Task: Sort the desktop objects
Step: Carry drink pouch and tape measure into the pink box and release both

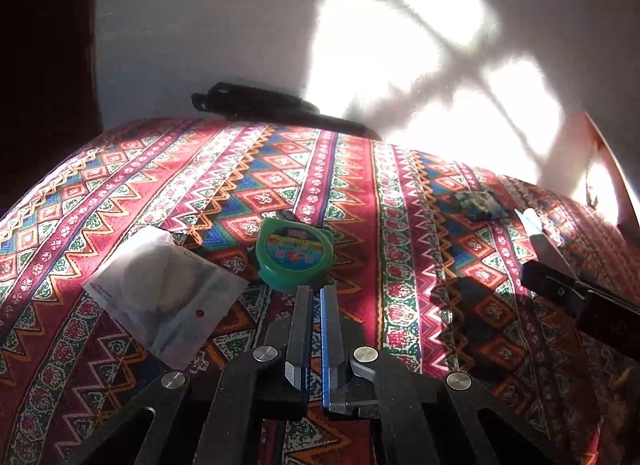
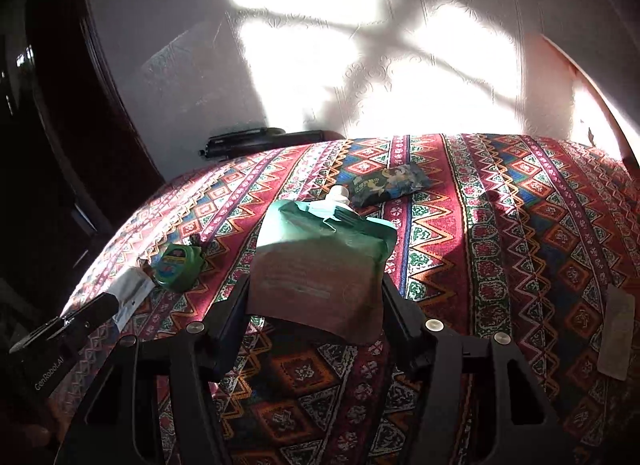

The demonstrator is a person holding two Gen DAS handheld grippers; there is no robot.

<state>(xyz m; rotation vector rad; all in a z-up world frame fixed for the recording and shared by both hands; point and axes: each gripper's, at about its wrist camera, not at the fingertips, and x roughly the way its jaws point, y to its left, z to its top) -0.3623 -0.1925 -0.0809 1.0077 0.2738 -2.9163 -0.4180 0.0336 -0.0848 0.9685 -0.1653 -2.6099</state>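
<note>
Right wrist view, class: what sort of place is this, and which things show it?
Probably a room in a home: a table under a patterned cloth stands against an embossed white wall, with small household items on it, such as a green tape measure and a snack packet.

Green spout pouch (image 2: 320, 261) upright between jaws

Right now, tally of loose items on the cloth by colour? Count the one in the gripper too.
Green: 2 — round tape measure, spouted pouch held in the right gripper
Dark: 1 — snack packet
Clear or white: 2 — zip bag with white pads, pale flat strip at the right edge
Total: 5
</note>
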